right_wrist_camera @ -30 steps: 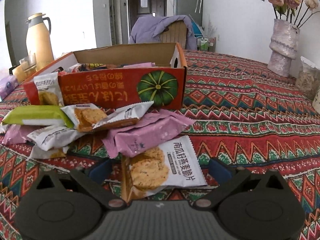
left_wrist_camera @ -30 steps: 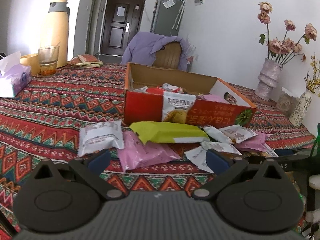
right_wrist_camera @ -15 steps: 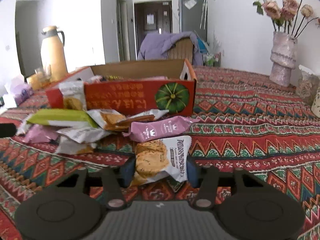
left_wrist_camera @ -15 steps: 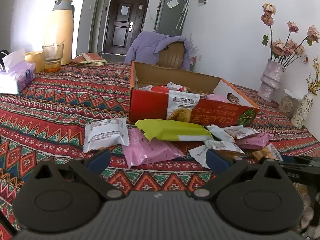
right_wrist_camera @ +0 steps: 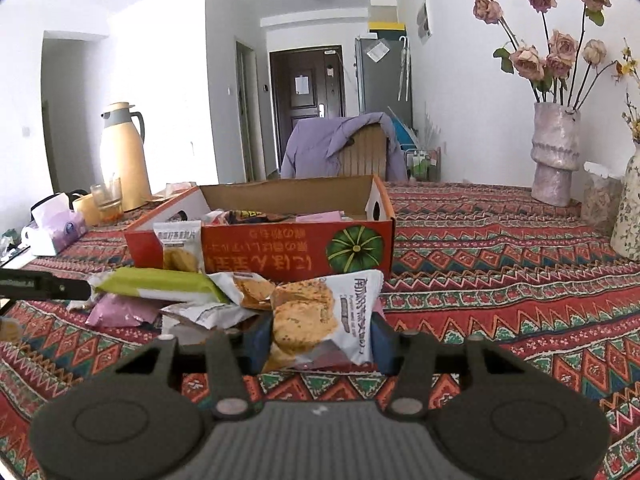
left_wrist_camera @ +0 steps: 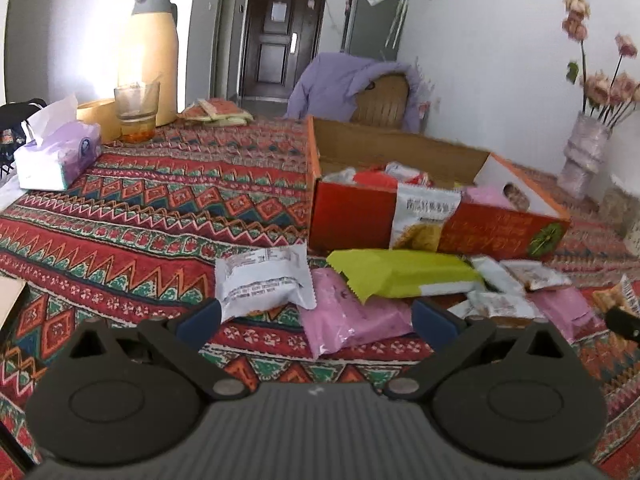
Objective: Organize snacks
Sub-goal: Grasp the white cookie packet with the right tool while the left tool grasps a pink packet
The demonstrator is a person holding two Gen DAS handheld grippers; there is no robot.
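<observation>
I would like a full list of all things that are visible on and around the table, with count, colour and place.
snack box: 1, red-orange, table middle, open.
cracker packet: 1, white, held between the right jaws.
green packet: 1, yellow-green, before the box.
pink packet: 1, pink, near the left gripper.
white packet: 1, white, left of the pink packet.
thermos: 1, cream, far left.
glass: 1, clear, beside the thermos.
tissue pack: 1, purple-white, left edge.
vase: 1, pale, holding dried roses, right.
tablecloth: 1, red patterned.
left gripper: black, open.
right gripper: black, closed on the cracker packet.
</observation>
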